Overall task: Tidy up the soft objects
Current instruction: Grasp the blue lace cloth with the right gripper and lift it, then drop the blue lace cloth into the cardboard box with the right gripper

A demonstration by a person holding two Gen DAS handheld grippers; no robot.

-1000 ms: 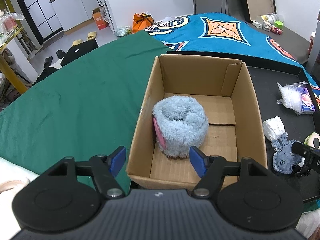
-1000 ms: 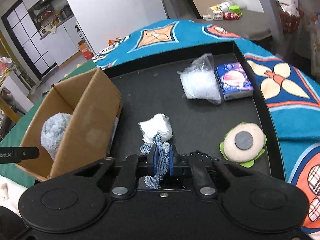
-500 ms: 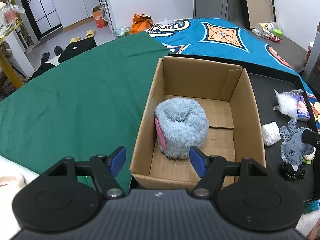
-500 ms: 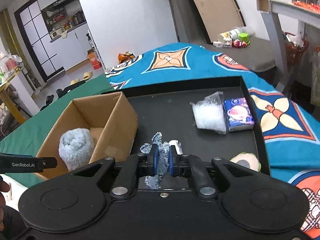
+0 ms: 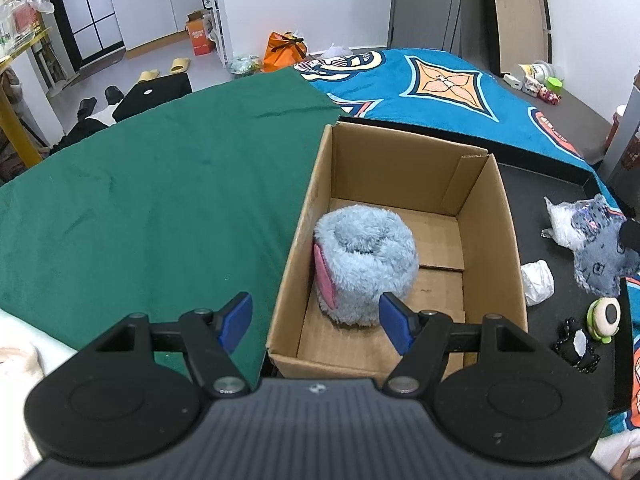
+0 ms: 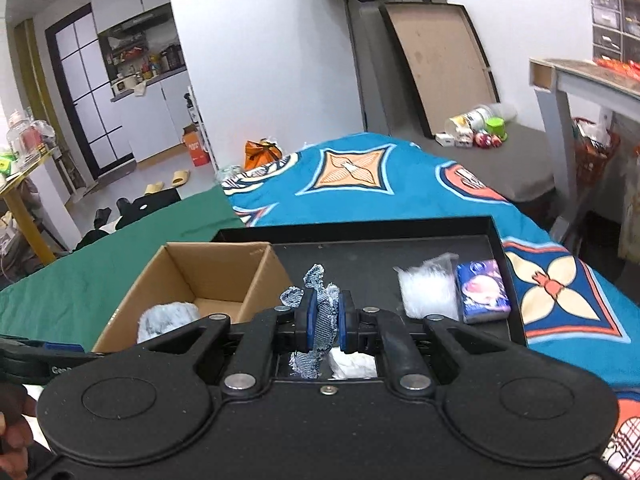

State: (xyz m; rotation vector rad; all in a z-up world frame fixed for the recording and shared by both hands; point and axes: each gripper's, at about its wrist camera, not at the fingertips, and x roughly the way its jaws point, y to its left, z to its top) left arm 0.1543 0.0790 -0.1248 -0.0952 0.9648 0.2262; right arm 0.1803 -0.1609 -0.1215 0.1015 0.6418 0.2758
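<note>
An open cardboard box (image 5: 496, 208) (image 6: 264, 276) stands on the black tray's left side. A fluffy light-blue plush roll (image 5: 364, 264) (image 6: 168, 318) with a pink patch sits inside it. My left gripper (image 5: 314, 318) is open and empty, hovering over the box's near edge. My right gripper (image 6: 323, 320) is shut on a blue denim fabric piece (image 6: 320, 320), held in the air above the tray, right of the box. The denim piece also shows in the left wrist view (image 5: 600, 256).
On the black tray (image 6: 360, 236) lie a white crumpled wad (image 5: 538, 282), a clear plastic bag (image 6: 430, 292), a blue tissue pack (image 6: 482, 290), a round green-edged plush (image 5: 604, 316) and a black beaded item (image 5: 578, 344). Green cloth (image 5: 160, 200) lies left of the box.
My right gripper has lifted the denim piece higher off the tray. The left gripper has stayed open over the box's near edge.
</note>
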